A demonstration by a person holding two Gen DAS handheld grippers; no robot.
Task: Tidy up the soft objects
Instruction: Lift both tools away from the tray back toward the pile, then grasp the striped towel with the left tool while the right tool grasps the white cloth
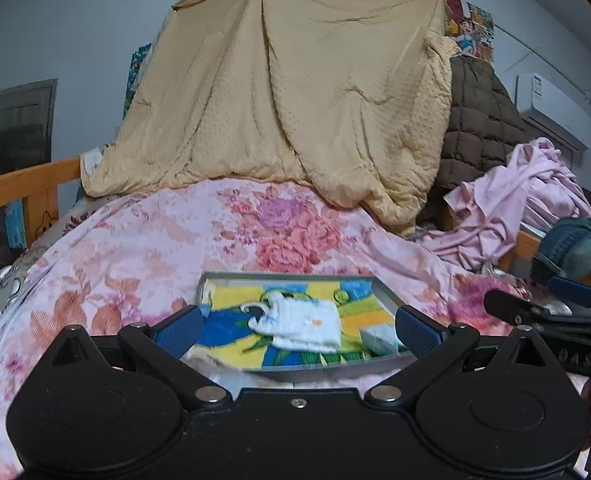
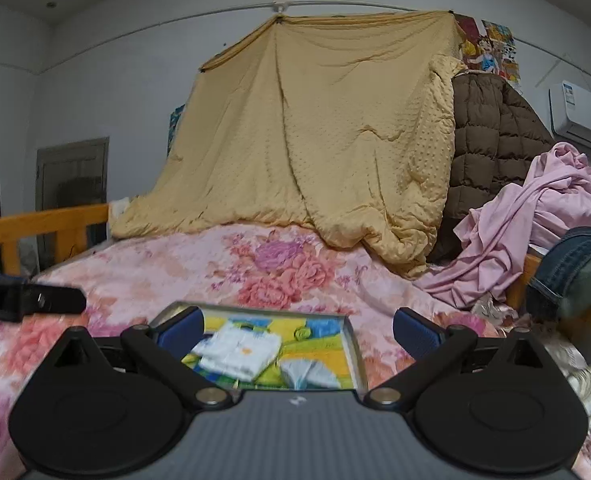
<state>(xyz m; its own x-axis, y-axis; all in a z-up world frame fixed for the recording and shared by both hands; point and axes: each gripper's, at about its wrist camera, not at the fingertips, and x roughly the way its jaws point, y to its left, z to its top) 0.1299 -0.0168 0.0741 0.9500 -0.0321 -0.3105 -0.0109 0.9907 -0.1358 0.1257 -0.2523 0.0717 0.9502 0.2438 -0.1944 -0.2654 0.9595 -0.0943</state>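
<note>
Both the left gripper (image 1: 299, 326) and right gripper (image 2: 298, 330) hang with jaws wide apart, empty. The folded white cloth (image 1: 309, 322) lies in the tray (image 1: 387, 292), lower centre — approach low and square, pinching one folded edge.

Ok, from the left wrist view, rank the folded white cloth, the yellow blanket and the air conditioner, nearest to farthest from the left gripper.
1. Folded white cloth, in the tray between the open fingers of the left gripper.
2. Yellow blanket, hanging behind the bed.
3. Air conditioner, on the far right wall.
</note>
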